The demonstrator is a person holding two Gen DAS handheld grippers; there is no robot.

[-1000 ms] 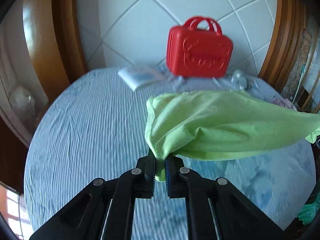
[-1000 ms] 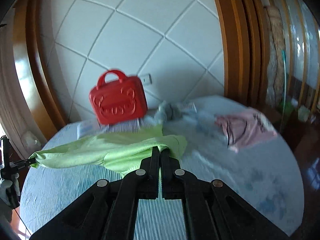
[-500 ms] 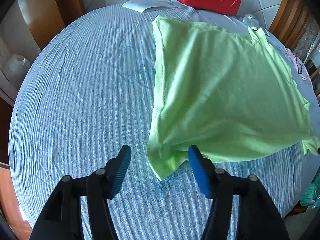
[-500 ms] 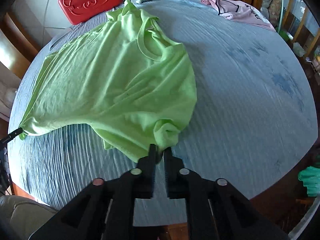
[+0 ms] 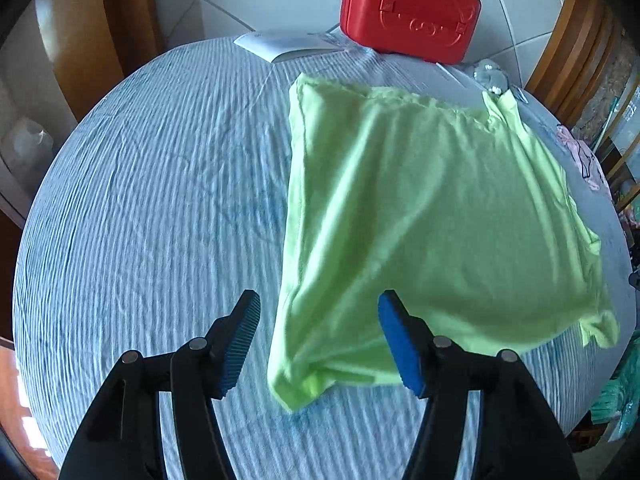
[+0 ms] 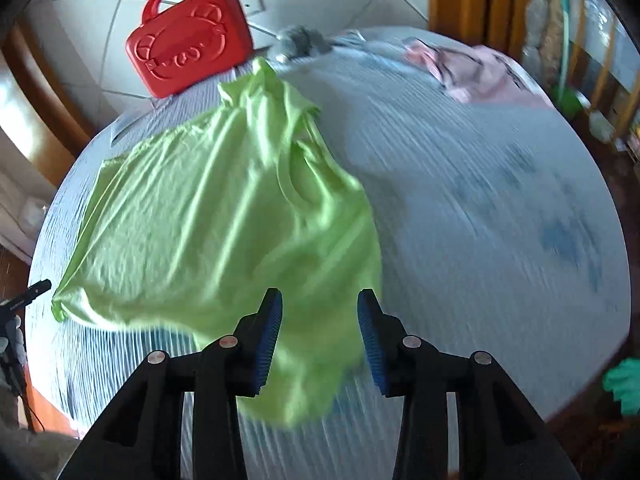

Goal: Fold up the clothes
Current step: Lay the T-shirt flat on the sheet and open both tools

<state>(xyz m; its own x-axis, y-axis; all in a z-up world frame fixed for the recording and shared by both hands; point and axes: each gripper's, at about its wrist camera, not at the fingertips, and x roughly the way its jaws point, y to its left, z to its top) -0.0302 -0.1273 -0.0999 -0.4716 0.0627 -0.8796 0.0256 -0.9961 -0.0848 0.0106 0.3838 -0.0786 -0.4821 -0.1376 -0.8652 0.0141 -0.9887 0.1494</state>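
Left gripper and right gripper both released, jaws spread over near corners of the green shirt, spread on the striped blue bedcover; red case far.

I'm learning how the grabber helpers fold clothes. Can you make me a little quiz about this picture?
1. True or false: the left gripper is pinching the green T-shirt.
2. What stands at the far edge of the bed, behind the shirt? A) red carry case B) yellow bucket C) black shoe
3. Fill in: the right gripper is ____ over the shirt's near corner.

Key: 1 false, both grippers are open. 2 A, the red carry case. 3 open.
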